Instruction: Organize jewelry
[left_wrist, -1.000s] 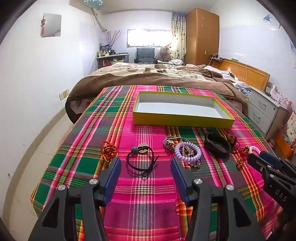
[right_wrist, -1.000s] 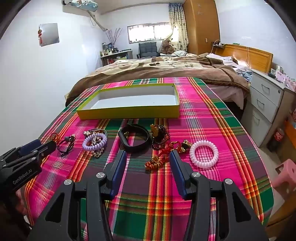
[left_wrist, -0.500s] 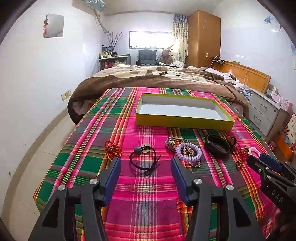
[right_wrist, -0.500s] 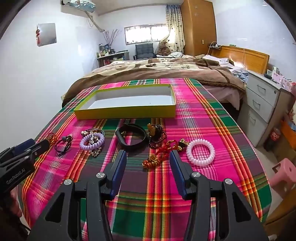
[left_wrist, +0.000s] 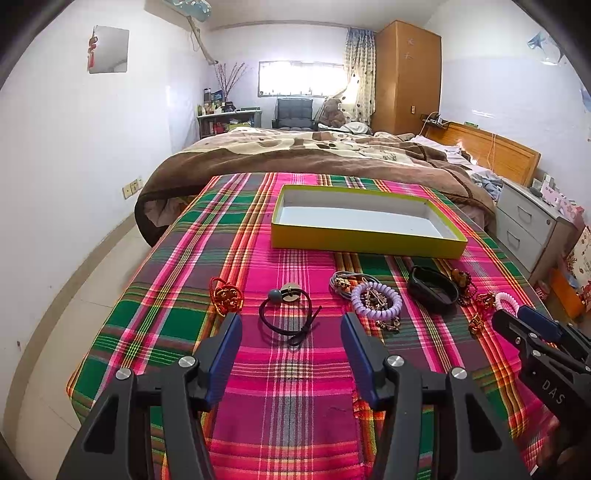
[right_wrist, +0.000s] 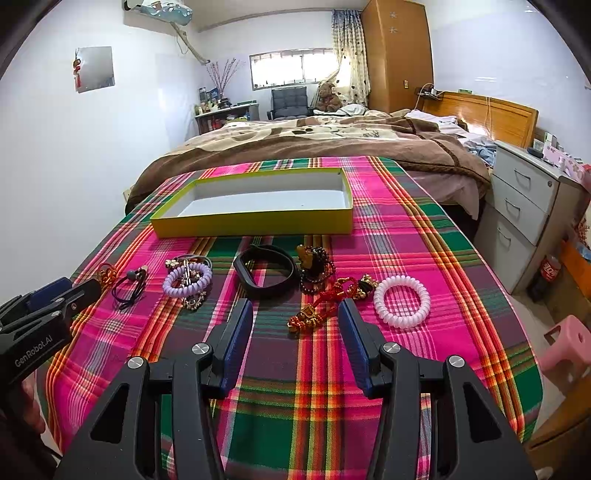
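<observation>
A row of jewelry lies on the plaid cloth before an empty yellow tray. From the left: a red-gold knot charm, a black hair tie, a purple coil bracelet, a black band, dark beads, a red-gold charm string and a white coil bracelet. My left gripper is open, just short of the hair tie. My right gripper is open, just short of the charm string.
The plaid-covered table drops off at its left, right and near edges. A bed with a brown blanket lies behind the tray. A grey drawer unit and a pink stool stand to the right.
Both grippers have risen and drawn back a little, so the table and jewelry sit lower and smaller in view. Both stay open. No jewelry has moved.
</observation>
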